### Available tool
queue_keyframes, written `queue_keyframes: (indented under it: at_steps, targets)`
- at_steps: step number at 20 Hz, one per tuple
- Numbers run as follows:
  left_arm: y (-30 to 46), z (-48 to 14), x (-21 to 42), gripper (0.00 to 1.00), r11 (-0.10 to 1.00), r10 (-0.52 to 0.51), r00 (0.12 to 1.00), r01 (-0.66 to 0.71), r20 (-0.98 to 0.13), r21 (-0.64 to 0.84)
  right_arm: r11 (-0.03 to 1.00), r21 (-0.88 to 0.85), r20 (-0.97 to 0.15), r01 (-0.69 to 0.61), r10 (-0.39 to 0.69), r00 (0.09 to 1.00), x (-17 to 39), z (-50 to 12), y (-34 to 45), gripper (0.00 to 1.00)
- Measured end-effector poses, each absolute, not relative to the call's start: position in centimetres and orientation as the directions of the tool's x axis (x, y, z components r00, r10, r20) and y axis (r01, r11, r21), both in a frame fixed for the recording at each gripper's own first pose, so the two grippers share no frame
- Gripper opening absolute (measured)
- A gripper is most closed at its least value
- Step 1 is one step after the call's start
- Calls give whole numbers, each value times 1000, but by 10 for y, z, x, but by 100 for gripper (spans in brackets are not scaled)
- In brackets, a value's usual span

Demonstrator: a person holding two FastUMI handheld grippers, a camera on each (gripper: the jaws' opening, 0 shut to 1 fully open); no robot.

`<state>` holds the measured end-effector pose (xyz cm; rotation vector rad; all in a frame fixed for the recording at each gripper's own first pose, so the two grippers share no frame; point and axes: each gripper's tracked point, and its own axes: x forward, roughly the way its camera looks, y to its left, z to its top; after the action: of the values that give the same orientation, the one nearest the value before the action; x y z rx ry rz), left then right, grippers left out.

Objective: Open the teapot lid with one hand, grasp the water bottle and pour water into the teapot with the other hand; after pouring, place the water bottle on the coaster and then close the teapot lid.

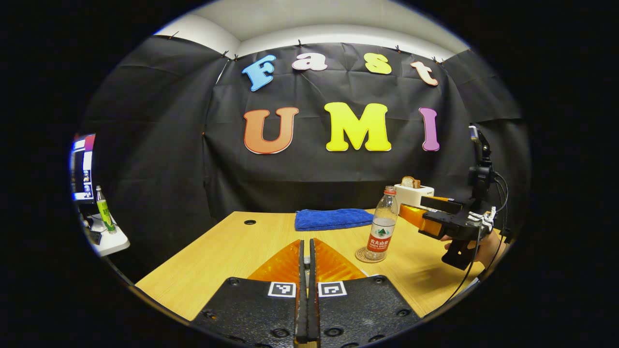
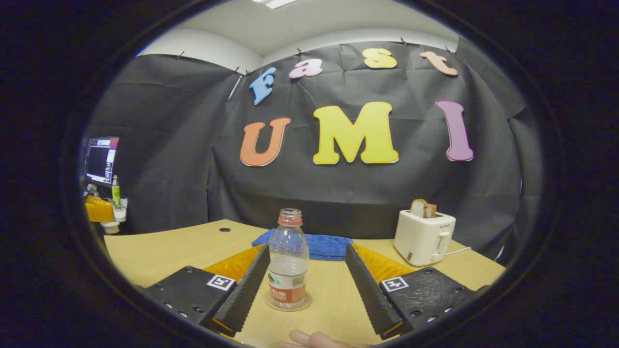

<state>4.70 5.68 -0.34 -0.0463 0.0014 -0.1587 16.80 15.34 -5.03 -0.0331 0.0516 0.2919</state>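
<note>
The water bottle (image 2: 288,261) stands upright on the round coaster (image 2: 288,303), its long axis vertical and its open, capless neck pointing straight up. It is clear thin plastic, about a third to half full by the look of it, so my guess is that it is light, a little bottom-heavy, and soft-walled: a hard squeeze would likely dent it and, with no cap on, could push water out of the neck. The smooth wall and glossy label may be slippery. The best hold looks like the middle of the body, at or just above the label, where the water adds stiffness, and not the narrow neck.

In the right gripper view the bottle sits between the two fingers of the right gripper (image 2: 304,263), nearer the left finger. The fingers are spread wide and neither touches it. A fingertip of the person's hand (image 2: 314,338) shows at the bottom edge, behind the fingers.

In the left gripper view the left gripper (image 1: 305,246) has its fingers pressed together with nothing between them; the bottle is ahead and to the right of them, well apart.

Beyond the bottle on the wooden surface (image 2: 159,256) lies a folded blue cloth (image 2: 319,244), and past the right finger stands a white toaster (image 2: 424,237) with bread in it.
</note>
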Motion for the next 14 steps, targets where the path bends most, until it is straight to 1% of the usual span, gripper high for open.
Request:
queue_keyframes:
  at_steps: [4,9,10,11,12,13,14]
  targets:
    - [36,-11,54,3,987,-161,987,161,7,6,965,-74,-56,-251,247,967,147,-58,125,94]
    - [-10,-23,65,3,971,-234,972,235,26,-44,964,-107,-73,-245,239,968,124,-70,98,94]
    - [-19,-27,69,3,967,-249,968,251,27,-55,964,-105,-77,-243,236,969,121,-71,93,97]
    - [-26,-32,73,3,963,-261,965,263,30,-63,964,-101,-81,-244,237,968,117,-73,90,94]
    - [-33,-37,77,3,960,-273,962,275,29,-62,963,-104,-85,-250,242,967,113,-75,88,97]
    - [-37,-42,82,3,959,-277,961,278,25,-58,961,-110,-83,-252,244,966,110,-76,86,97]
    - [-39,-49,88,3,961,-271,963,271,12,-51,959,-117,-78,-260,252,965,106,-76,86,94]
